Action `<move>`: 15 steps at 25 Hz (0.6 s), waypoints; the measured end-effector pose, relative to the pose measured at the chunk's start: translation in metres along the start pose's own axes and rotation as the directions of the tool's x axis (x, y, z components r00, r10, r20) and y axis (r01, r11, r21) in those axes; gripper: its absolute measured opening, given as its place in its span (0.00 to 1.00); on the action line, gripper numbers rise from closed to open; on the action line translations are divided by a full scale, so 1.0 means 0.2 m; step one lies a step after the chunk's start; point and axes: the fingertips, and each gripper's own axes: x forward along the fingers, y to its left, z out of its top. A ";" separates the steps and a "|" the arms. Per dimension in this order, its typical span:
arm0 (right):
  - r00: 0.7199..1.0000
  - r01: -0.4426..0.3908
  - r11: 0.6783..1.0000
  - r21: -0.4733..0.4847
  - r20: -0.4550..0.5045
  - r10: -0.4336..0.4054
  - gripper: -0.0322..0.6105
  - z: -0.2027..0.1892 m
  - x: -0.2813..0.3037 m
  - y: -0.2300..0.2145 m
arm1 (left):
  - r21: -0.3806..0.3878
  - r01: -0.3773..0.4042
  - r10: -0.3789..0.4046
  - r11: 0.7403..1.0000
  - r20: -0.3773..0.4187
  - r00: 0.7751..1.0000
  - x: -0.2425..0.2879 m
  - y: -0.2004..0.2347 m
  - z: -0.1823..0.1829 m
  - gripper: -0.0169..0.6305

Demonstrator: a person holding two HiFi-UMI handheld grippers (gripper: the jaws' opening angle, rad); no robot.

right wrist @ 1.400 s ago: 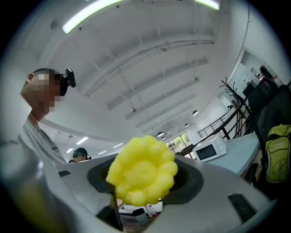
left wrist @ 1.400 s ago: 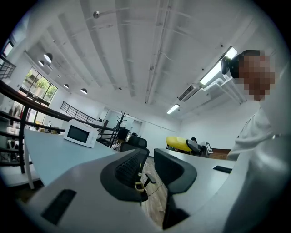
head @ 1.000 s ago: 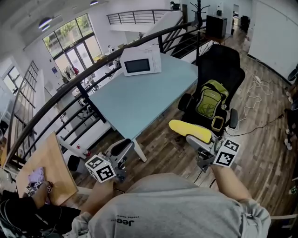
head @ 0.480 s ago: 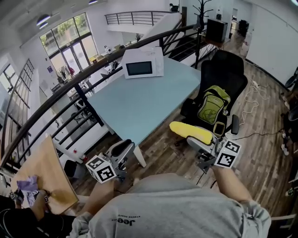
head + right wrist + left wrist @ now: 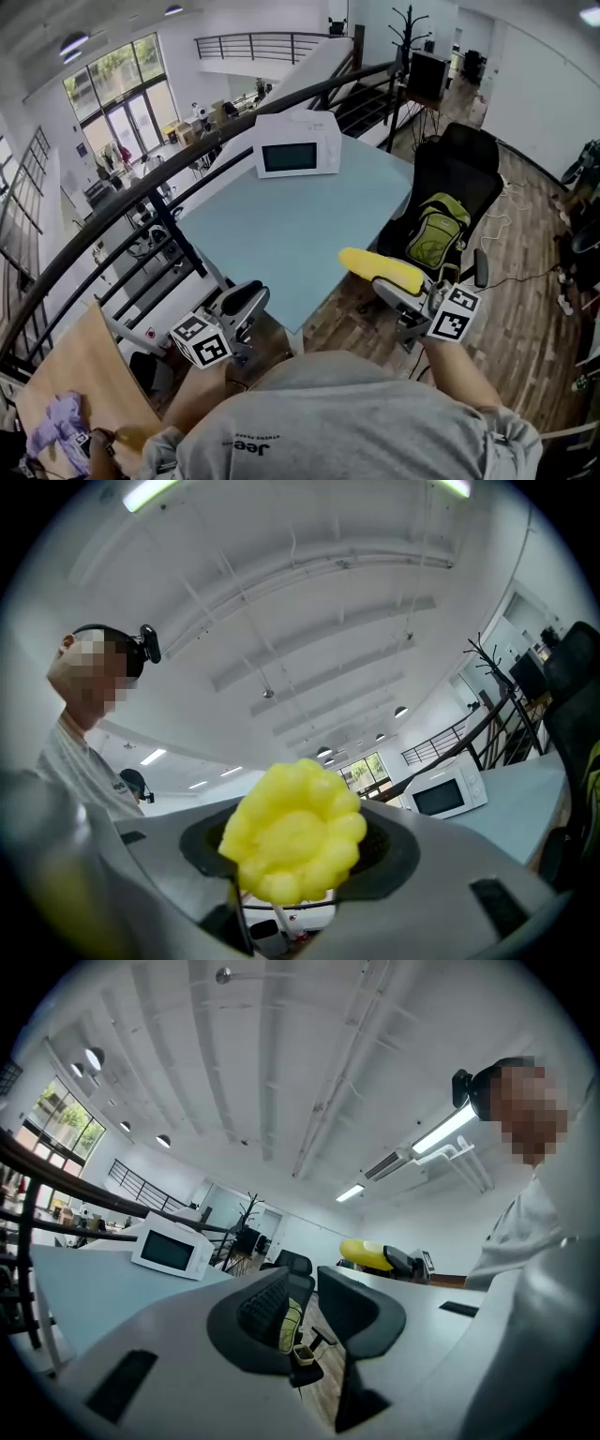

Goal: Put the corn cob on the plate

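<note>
Shirt print: Jeep | right tool grips corn cob | left tool jaws apart, empty

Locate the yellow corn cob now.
Head view, right side: the yellow corn cob is gripped by the right gripper, beside the edge of the light-blue table.

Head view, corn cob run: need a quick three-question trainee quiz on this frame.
1. True or false: the left hand-held gripper holds the corn cob.
2. What stands on the light blue table? A. microwave B. plate C. laptop
3. Which thing that the task needs shows in no view?
Key: 1. False: the right hand-held gripper is shut on it, and the left one is open and empty. 2. A. 3. The plate.
</note>
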 end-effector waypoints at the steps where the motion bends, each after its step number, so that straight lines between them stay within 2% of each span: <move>1: 1.000 0.000 1.000 -0.004 -0.001 0.000 0.45 -0.01 0.06 0.00 | -0.002 0.002 -0.002 1.000 0.005 1.000 -0.03 0.05 0.02 0.19; 9: 1.000 -0.003 1.000 0.003 -0.005 0.003 0.45 -0.07 0.51 0.00 | -0.023 -0.019 0.020 1.000 0.022 1.000 -0.28 0.43 0.15 0.19; 15: 0.999 -0.017 1.000 0.014 -0.031 0.018 0.45 -0.14 0.76 0.00 | -0.054 -0.043 0.045 0.998 0.048 0.998 -0.43 0.63 0.18 0.19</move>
